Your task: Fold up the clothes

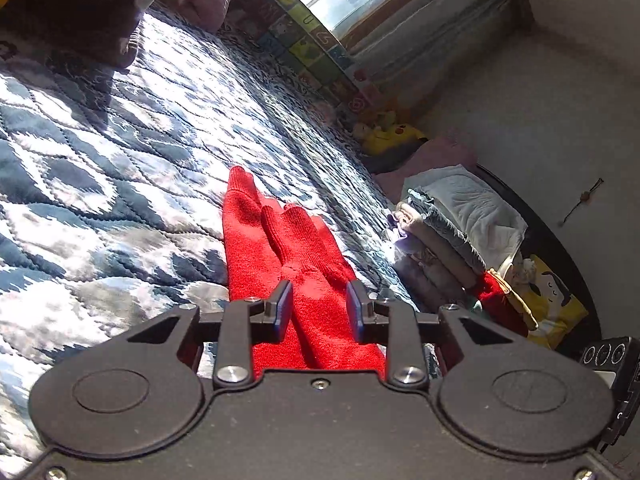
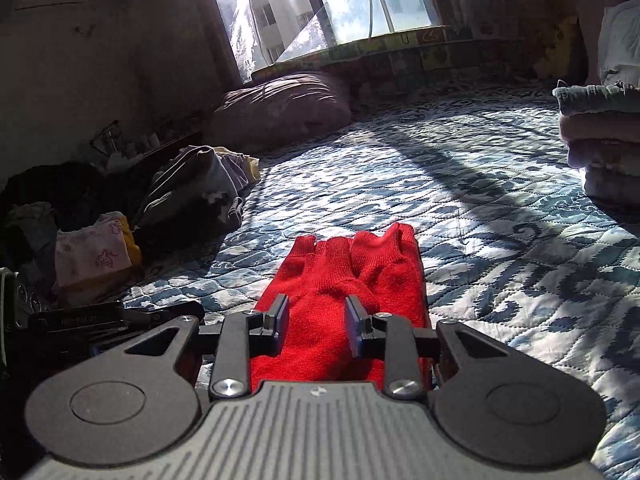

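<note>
A red knitted garment [image 1: 276, 248] lies flat on the blue-and-white quilted bed [image 1: 120, 160], folded into a long narrow strip with its sleeves laid over it. My left gripper [image 1: 320, 300] hovers open over the near end of the strip, nothing between its fingers. In the right wrist view the same red garment [image 2: 352, 280] stretches away from me, sleeve cuffs at its far end. My right gripper [image 2: 316, 316] is open above the garment's near end, jaws apart and not pinching the cloth.
A stack of folded clothes [image 1: 452, 236] stands on the bed's edge, seen also as folded clothes [image 2: 600, 132] at the right. An unfolded clothes pile [image 2: 120, 216] lies left. A mauve pillow [image 2: 280, 108] rests under the window. A yellow plush toy [image 1: 388, 132] sits by the wall.
</note>
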Demonstrator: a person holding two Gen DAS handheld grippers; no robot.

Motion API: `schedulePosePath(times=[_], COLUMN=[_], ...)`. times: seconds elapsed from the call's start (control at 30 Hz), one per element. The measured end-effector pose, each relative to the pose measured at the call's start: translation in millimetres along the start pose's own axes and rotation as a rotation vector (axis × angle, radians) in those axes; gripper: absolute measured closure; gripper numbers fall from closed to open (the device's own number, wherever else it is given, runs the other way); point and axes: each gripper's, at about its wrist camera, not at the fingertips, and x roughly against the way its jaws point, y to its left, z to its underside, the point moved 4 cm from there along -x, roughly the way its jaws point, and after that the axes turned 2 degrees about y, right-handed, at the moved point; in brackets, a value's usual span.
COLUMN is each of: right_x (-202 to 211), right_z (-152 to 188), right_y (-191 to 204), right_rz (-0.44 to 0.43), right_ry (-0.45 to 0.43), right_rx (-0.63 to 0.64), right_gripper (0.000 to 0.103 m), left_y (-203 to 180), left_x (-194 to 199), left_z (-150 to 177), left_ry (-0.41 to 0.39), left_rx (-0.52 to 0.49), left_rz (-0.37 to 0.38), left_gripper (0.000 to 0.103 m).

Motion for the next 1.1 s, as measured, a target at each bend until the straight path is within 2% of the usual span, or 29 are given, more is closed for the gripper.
schedulePosePath(times=[0.2, 0.3, 0.4, 0.5, 0.6, 0.7, 0.73, 0.87, 1.0, 1.1], right_x=[10, 14, 14, 14, 13, 12, 12, 16, 22, 22], right_z=[39, 51, 59, 64, 67, 71, 72, 75, 73, 73], right_y=[27, 36, 43, 47, 48, 46, 44, 42, 41, 43], right_rz=[-0.032, -0.079, -0.123, -0.155, -0.192, -0.199, -0.198, -0.194, -0.196, -0.194], right_ry=[-0.03, -0.052, -0.051, -0.049, -0.043, -0.039, -0.036, -0.051, -0.084, -0.107], right_rx=[0.189, 0.234, 0.267, 0.294, 0.29, 0.274, 0.267, 0.25, 0.248, 0.266], right_gripper=[0.072, 0.072, 0.071, 0.071, 0.071, 0.071, 0.071, 0.071, 0.07, 0.063], left_y=[18, 20, 24, 27, 21, 14, 14, 12, -4, -16], left_x=[-49, -71, -85, -95, -107, -113, -115, -116, -111, -111], left_z=[-25, -34, -40, -39, -33, -32, -32, -35, -43, -51], left_ry=[0.051, 0.099, 0.132, 0.164, 0.203, 0.196, 0.197, 0.184, 0.137, 0.113], left_rx=[0.074, 0.086, 0.085, 0.101, 0.065, 0.01, 0.002, -0.039, -0.13, -0.205], left_rz=[-0.004, 0.006, -0.036, -0.036, -0.033, -0.046, -0.052, -0.054, -0.028, -0.01], left_gripper=[0.075, 0.074, 0.072, 0.072, 0.072, 0.074, 0.081, 0.098, 0.099, 0.1])
